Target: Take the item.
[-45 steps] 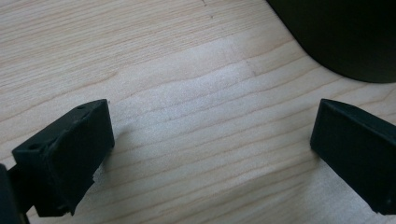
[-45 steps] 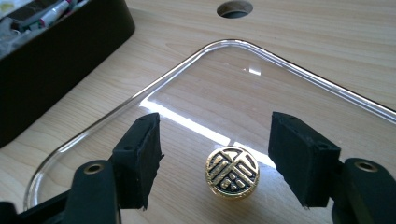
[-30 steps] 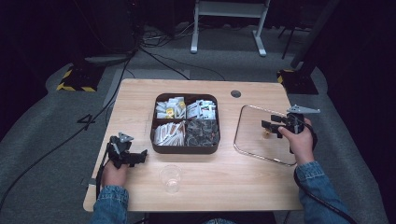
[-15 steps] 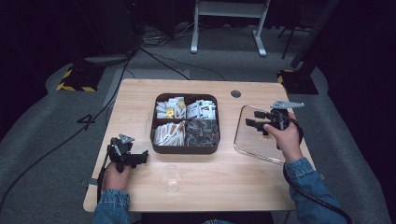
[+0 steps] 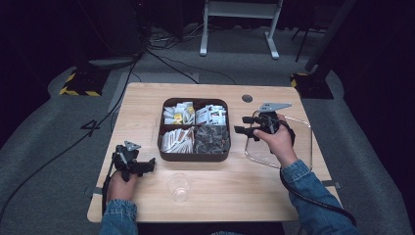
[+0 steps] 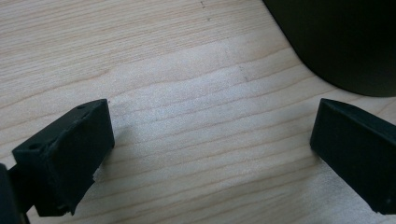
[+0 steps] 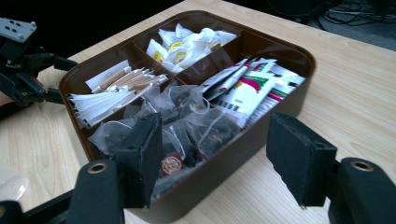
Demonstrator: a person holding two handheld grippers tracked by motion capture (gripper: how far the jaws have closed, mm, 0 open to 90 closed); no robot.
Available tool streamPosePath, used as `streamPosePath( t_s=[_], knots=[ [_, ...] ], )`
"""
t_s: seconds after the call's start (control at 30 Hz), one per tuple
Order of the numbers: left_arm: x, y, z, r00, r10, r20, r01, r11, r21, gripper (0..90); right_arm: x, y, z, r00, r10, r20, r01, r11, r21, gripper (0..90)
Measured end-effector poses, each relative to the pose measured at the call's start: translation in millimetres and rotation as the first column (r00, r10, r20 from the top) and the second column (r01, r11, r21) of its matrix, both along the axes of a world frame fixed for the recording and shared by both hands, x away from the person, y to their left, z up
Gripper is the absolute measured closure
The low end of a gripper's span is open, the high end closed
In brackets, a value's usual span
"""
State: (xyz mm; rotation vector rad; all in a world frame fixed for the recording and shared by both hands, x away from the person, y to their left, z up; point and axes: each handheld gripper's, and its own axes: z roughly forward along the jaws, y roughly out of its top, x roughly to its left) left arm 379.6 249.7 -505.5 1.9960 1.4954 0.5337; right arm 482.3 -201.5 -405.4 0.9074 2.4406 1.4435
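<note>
Centrally on the pale wood-grain desk [image 5: 147,103] sits a dark brown, round-cornered plastic box [image 5: 195,129] with four compartments, holding white paper sticks, translucent mesh tea bags, glossy printed sachets and crumpled white-and-yellow wrappers. The right hand-held gripper [image 5: 241,131], black with a grey three-cornered plate on top, hovers just beside the box's right wall, above the near edge of a clear, rounded rectangular lid [image 5: 298,147] lying flat on the desk; its blunt black jaws stand partly apart, have just been closing a little, and hold nothing, with the mesh-bag compartment [image 7: 187,126] directly ahead of them in the right gripper view. The left hand-held gripper [image 5: 149,165] lies low near the desk's front left, its matte jaws wide apart and empty over bare wood [image 6: 205,121], close to the box's curved corner [image 6: 345,42]. A small clear plastic cup [image 5: 179,187] stands near the desk's front edge
</note>
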Motion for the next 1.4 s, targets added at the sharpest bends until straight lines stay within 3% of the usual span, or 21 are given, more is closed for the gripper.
streamPosePath(
  t_s=[0.17, 0.43, 0.8, 1.1, 1.2, 1.23, 1.33, 1.4],
  knots=[
    [0.0, 0.1, 0.1, 1.0, 0.0, 0.002, 0.0, 1.0, 0.003, 0.0, 2.0, 15.4, 1.9, 0.9995, 0.03, -0.004, -0.03, 0.999, -0.022, 38.2],
    [0.3, 0.0, -0.1, 1.0, 0.0, 0.002, 0.0, 1.0, -0.002, 0.0, 3.8, 38.7, -0.6, 0.9985, 0.053, -0.017, -0.054, 0.994, -0.094, 38.6],
    [2.7, 0.4, 0.1, 0.9999, -0.012, 0.005, 0.012, 0.9999, 0.005, 0.0, 6.5, 85.3, -16.1, 0.9928, 0.104, -0.058, -0.111, 0.984, -0.136, 40.0],
    [1.7, -0.1, -0.2, 1.0, -0.007, 0.002, 0.007, 1.0, -0.002, 0.0, 11.8, 109.5, -33.8, 0.9893, 0.112, -0.094, -0.128, 0.973, -0.194, 42.4],
    [1.5, -0.2, -0.2, 1.0, -0.004, 0.002, 0.004, 1.0, -0.002, 0.0, 12.1, 114.4, -42.0, 0.987, 0.113, -0.115, -0.137, 0.964, -0.226, 46.6],
    [1.3, -0.2, -0.1, 1.0, -0.004, 0.001, 0.004, 1.0, -0.002, 0.0, 11.9, 115.7, -44.8, 0.9856, 0.119, -0.12, -0.145, 0.961, -0.238, 52.2],
    [1.1, -0.3, -0.1, 1.0, -0.001, 0.003, 0.001, 1.0, -0.001, 0.0, 8.1, 116.8, -46.4, 0.9867, 0.138, -0.085, -0.157, 0.95, -0.27, 67.0],
    [1.1, -0.3, -0.2, 1.0, -0.001, 0.003, 0.001, 1.0, -0.001, 0.0, 6.6, 116.2, -44.3, 0.9874, 0.142, -0.07, -0.156, 0.949, -0.272, 70.9]
  ],
)
